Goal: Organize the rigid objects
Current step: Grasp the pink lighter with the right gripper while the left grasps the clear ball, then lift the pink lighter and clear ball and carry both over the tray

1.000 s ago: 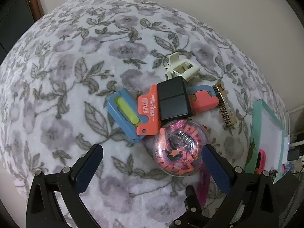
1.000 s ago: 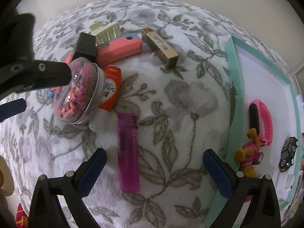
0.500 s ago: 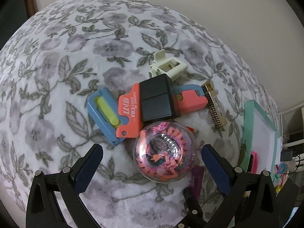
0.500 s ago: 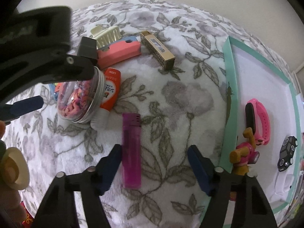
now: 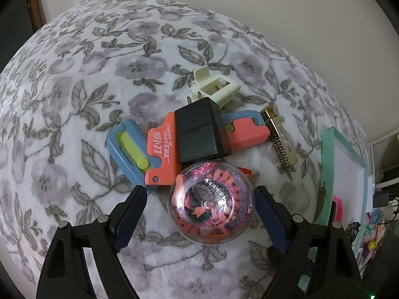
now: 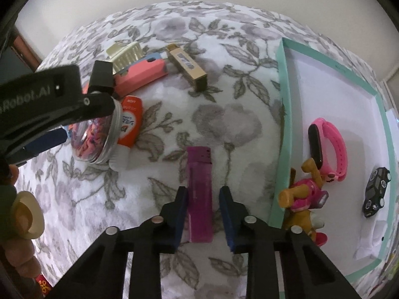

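Both tongs are working over the floral blanket point(image 6: 224, 124). Right gripper point(image 6: 203, 205) is straddling the purple lighter point(image 6: 199, 194), its 2 blue pads sitting just beside the lighter's long sides; the left pad looks to be touching, while a thin gap is showing at the right pad, so the jaws are narrowed around it but not clearly pinching. That lighter is lying lengthwise near the front edge of the blanket, its dark cap pointing away from the camera.

Left gripper point(image 5: 199, 214) is standing spread wide around the clear round jar point(image 5: 210, 203) of pink and orange bits; the right pad is sitting just beside the jar's wall and the left pad is well apart from it.

Behind the jar, a black box point(image 5: 200, 130) is lying across 2 coral-and-blue cutters, hiding their middles. A cream hair claw point(image 5: 215, 88) is sitting behind it and a gold patterned lighter point(image 5: 280, 140) off to the right. An orange tube point(image 6: 131, 122) is mostly hidden behind the jar in the left view.

At the blanket's right edge, the teal tray point(image 6: 283, 114) is holding a pink band point(image 6: 326, 147), a toy dog point(image 6: 303, 194) and a black toy car point(image 6: 376, 191); its far side is cut off.
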Demonstrator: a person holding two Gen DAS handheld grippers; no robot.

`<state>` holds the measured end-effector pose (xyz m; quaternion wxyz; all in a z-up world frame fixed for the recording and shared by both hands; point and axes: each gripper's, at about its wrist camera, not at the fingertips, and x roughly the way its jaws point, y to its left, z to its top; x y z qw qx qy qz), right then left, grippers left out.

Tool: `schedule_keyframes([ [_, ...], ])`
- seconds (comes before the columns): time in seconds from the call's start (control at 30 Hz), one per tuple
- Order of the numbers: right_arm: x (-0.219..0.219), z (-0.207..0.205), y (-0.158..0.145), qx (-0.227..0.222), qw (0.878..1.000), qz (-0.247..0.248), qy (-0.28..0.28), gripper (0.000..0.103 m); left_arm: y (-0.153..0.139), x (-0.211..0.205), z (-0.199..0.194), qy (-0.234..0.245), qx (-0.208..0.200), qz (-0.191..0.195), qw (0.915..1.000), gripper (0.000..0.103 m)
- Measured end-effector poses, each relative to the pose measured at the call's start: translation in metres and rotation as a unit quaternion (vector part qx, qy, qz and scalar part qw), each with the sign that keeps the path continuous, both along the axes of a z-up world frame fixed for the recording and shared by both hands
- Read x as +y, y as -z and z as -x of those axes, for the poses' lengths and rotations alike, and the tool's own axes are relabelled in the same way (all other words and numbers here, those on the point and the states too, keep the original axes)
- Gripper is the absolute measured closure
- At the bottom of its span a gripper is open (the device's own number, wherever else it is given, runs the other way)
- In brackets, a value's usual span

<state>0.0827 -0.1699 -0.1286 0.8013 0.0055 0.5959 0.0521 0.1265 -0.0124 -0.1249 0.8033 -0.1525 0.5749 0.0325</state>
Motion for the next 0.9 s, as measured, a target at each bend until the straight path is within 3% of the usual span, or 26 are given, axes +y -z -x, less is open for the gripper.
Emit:
schedule_keyframes([
  [0.23, -0.003, 0.002, 0.001, -0.002, 1.000, 0.000, -0.003, 0.078, 0.000, -0.002, 0.000, 0.005, -0.007, -0.010, 0.9999, 0.018],
  [0.3, -0.003, 0.000, 0.001, -0.001, 1.000, -0.004, -0.002, 0.079, -0.002, -0.003, 0.000, 0.009, -0.010, -0.008, 0.9999, 0.032],
  [0.6, -0.027, -0.004, -0.003, 0.008, 0.999, -0.036, 0.029, 0.082, -0.001, -0.003, -0.001, 0.012, 0.001, -0.008, 0.9999, 0.032],
  [0.9, -0.057, -0.009, -0.026, -0.011, 0.996, -0.071, 0.056, 0.082, -0.013, 0.007, 0.004, -0.002, 0.006, 0.006, 1.0000, 0.033],
])
